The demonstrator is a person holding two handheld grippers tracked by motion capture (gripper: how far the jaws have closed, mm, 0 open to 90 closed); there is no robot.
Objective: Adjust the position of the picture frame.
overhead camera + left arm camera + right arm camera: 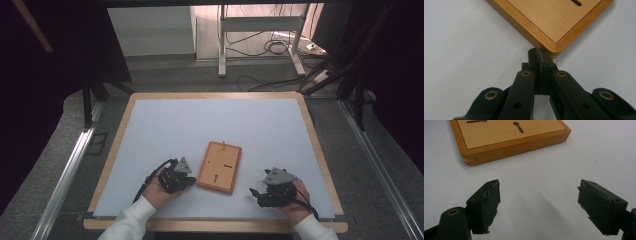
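Note:
A flat wooden frame (219, 166) lies back side up on the white table top (215, 125), with keyhole slots in its panel. My left gripper (190, 181) sits just left of the frame's near left corner. In the left gripper view its jaws are pressed together with nothing between them, and their tips (539, 53) reach the corner of the frame (549, 22); whether they touch it I cannot tell. My right gripper (253, 192) rests to the right of the frame, near the table's front edge. Its jaws stand wide apart and empty (537, 205), pointing toward the frame (509, 135).
The table top has a wooden border (320, 150). Beyond the far edge stand a metal stand (260, 35) and loose cables (280, 47) on the floor. Dark curtains hang at both sides.

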